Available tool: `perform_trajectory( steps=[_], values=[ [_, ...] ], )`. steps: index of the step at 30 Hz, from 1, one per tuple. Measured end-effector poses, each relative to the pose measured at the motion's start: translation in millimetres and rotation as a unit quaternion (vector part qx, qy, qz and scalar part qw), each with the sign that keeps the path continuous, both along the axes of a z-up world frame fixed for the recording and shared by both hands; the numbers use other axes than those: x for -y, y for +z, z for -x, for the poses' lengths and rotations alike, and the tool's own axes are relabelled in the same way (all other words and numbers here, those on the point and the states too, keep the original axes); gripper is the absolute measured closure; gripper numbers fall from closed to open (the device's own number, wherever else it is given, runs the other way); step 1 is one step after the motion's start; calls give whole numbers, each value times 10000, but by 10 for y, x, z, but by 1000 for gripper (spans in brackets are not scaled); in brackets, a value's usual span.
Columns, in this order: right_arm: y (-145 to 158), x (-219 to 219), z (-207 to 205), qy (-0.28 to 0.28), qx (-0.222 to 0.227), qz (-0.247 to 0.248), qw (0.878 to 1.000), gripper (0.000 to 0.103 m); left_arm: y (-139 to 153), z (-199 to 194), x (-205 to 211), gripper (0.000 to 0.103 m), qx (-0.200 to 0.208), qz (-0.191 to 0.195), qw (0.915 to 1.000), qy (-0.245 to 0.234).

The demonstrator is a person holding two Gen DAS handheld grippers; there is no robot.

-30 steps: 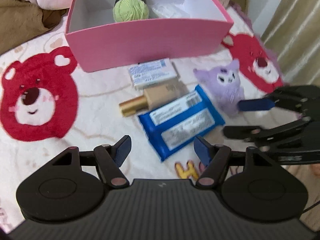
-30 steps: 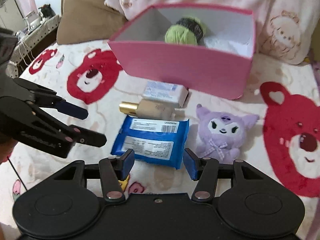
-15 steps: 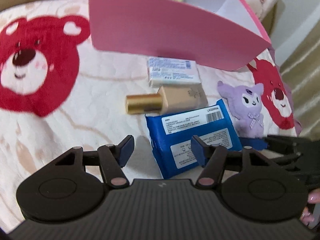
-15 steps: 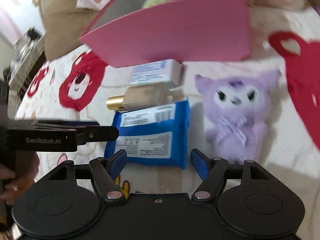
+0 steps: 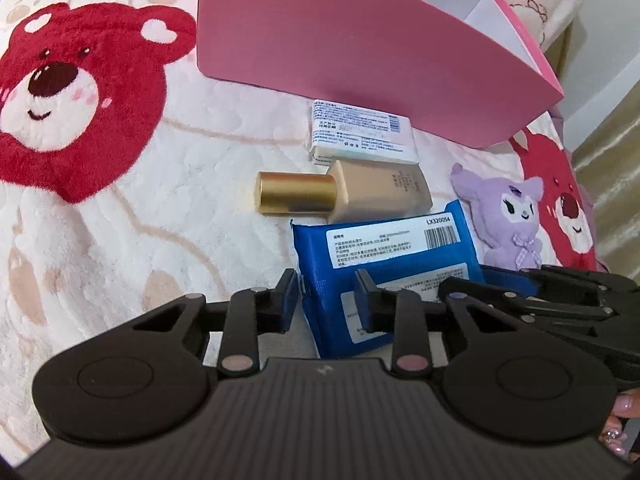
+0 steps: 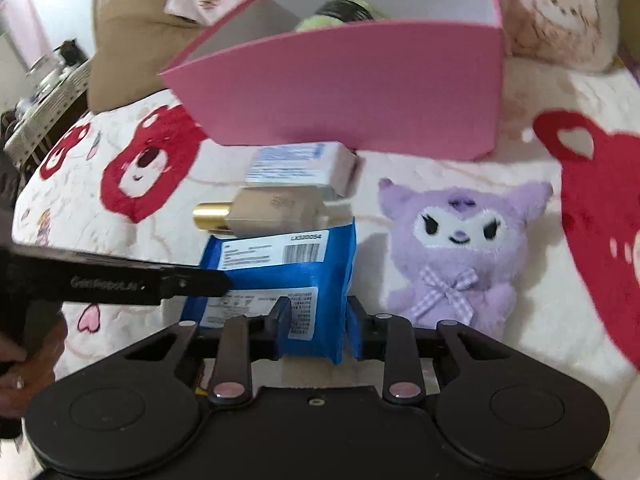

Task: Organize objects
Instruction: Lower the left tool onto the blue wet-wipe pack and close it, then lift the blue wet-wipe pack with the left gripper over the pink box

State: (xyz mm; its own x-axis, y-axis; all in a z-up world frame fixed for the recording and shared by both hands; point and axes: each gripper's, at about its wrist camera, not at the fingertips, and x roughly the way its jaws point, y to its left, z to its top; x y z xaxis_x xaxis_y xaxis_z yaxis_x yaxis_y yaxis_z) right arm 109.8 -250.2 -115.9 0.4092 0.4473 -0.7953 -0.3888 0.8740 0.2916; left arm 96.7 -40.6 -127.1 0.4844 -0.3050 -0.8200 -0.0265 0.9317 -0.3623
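Observation:
A blue wipes pack [image 5: 384,248] [image 6: 280,272] lies on the bear-print blanket, in front of the pink box [image 5: 360,40] [image 6: 360,92]. My left gripper [image 5: 327,299] is closing its jaws on the pack's left edge, and the pads press into the wrapper. My right gripper [image 6: 318,318] is closing on the pack's right edge in the same way, creasing it. Behind the pack lie a beige bottle with a gold cap [image 5: 380,192] [image 6: 276,208] and a small white carton [image 5: 360,136] [image 6: 296,164]. A purple plush toy [image 5: 508,216] [image 6: 452,248] lies to the pack's right.
A green yarn ball [image 6: 320,22] sits inside the pink box. Pillows [image 6: 560,20] lean behind the box. A hand [image 6: 16,368] holds the left gripper's handle at the picture's left edge. Curtains [image 5: 616,168] hang at the bed's right side.
Both grippers have come down onto the blue pack and shut on its two side edges. The pack now bulges up between them.

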Motion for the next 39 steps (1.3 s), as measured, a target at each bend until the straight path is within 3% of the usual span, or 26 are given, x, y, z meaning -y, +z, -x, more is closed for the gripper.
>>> perform_trajectory(
  steps=[5, 7, 10, 13, 19, 22, 29, 33, 39],
  values=[
    [-48, -10, 13, 5, 41, 88, 10000, 67, -4, 42, 81, 67, 31, -35, 10000, 84],
    [-3, -1, 61, 46, 104, -134, 9998, 66, 26, 73, 139, 66, 68, 143, 9998, -94],
    [101, -93, 194, 299, 515, 178, 9981, 64, 137, 143, 216, 67, 330, -67, 9992, -232],
    [158, -107, 246, 326, 594, 278, 9973, 58, 247, 215, 213, 67, 428, 60, 9987, -267],
    [333, -108, 368, 361, 717, 273, 9964, 45, 403, 297, 240, 65, 287, 72, 9985, -450],
    [438, -124, 463, 375, 771, 308, 9958, 44, 505, 316, 263, 65, 203, 12, 9982, -571],
    [820, -119, 680, 469, 1006, 227, 9936, 30, 913, 404, 163, 63, 372, 336, 9960, -736],
    [1090, -105, 725, 539, 1166, 121, 9916, 30, 1188, 444, 150, 63, 627, 203, 9941, -864],
    [1501, -109, 672, 467, 1423, 47, 9887, 30, 1612, 386, 78, 63, 880, 328, 9904, -1017]
  ],
)
